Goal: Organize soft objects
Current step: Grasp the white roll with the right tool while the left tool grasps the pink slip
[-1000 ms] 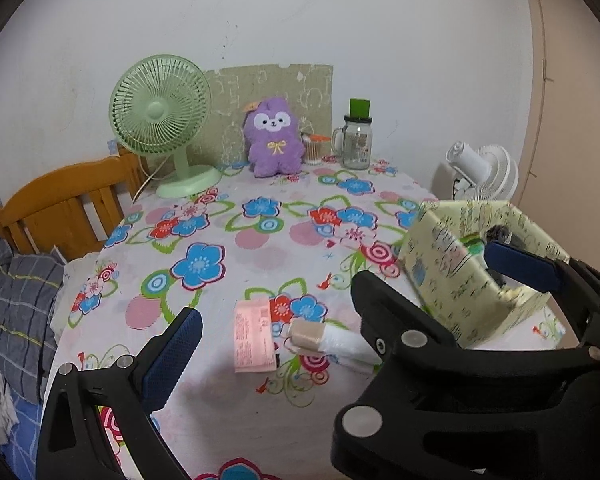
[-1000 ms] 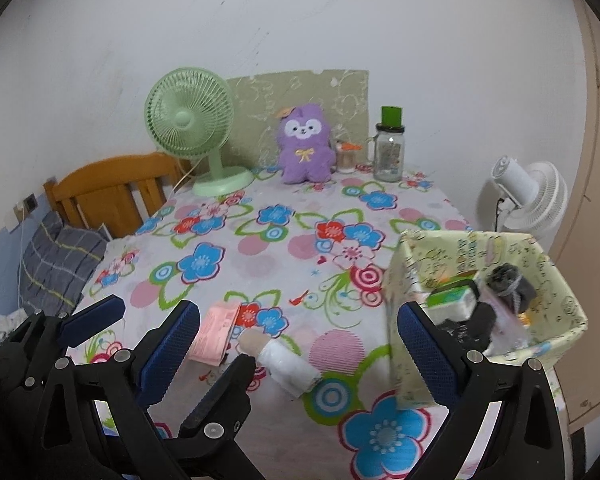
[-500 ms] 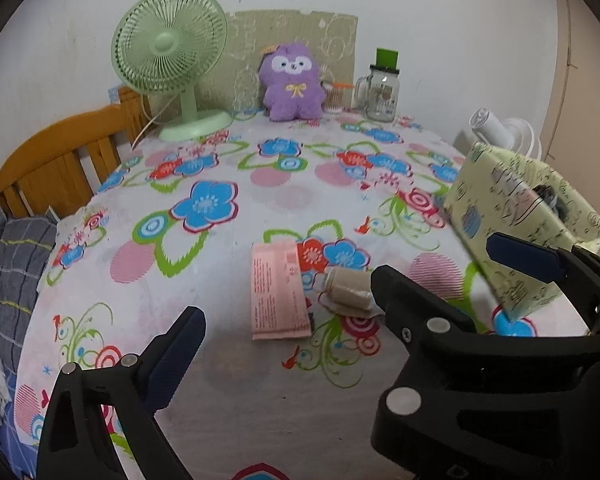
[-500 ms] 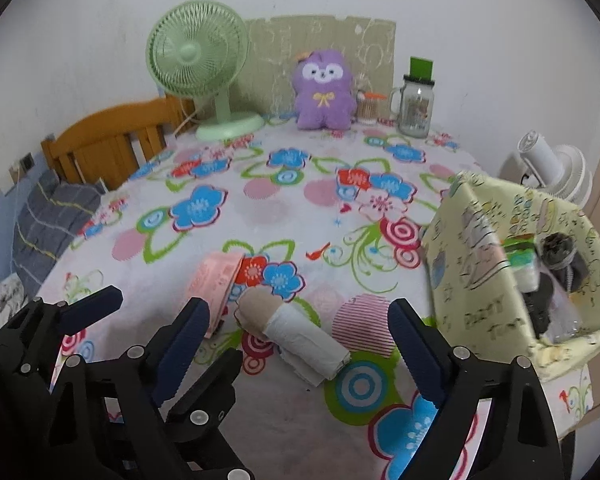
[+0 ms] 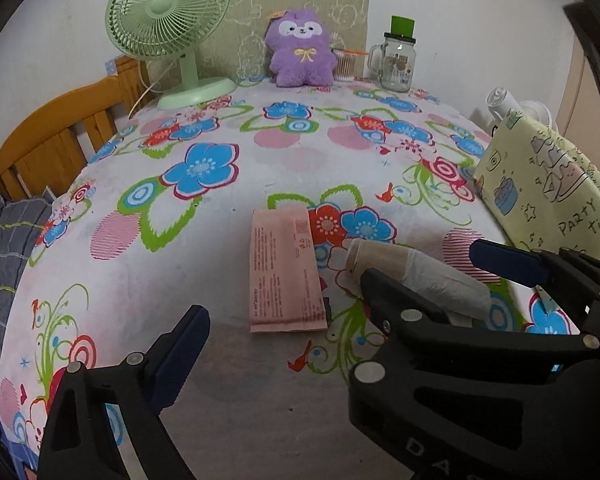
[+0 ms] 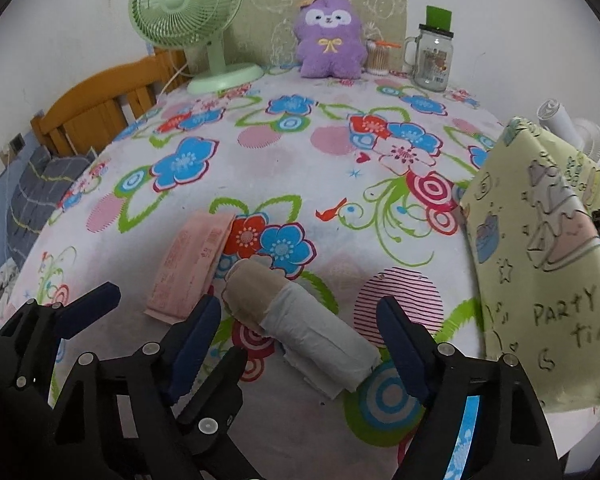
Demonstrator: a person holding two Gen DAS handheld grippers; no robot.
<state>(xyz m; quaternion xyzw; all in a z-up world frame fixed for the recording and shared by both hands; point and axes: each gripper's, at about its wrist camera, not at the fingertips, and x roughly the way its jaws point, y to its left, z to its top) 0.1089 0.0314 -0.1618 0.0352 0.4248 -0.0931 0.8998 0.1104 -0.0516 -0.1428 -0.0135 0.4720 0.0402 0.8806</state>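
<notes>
So both grippers were hanging low over the near edge of the counter (image 6: 300, 184), side by side, tipped slightly down and pointing at the two loose soft things. The right gripper (image 6: 300, 332) had its jaws spread wide and empty, one blue pad on each side of the rolled sock (image 6: 296, 316), which lay on its side slanting from about 11 o'clock to 5 o'clock in that view. It wasn't touching the roll as far as I could tell, just straddling it, so my guess is this was the lineup before a pinch.

The left gripper (image 5: 288, 312) was also wide open and holding nothing. In its own view the pink packet (image 5: 284, 272) lay flat between its fingers, dead ahead at 12 o'clock, with the sock roll just beside it at about 2 o'clock, partly hidden behind the right-hand finger. The two items looked to be touching or nearly so; I couldn't say which.

The yellow fabric bin (image 6: 540, 264) stood at 3 o'clock by the counter's right edge, already with some dark stuff in it, so it made sense as the drop spot, a short swing away from the sock. The purple plush (image 6: 328, 40) sat way back at 12 o'clock against the wall, between the green fan (image 6: 188, 4) and a glass jar (image 6: 432, 60), well apart from both grippers.
</notes>
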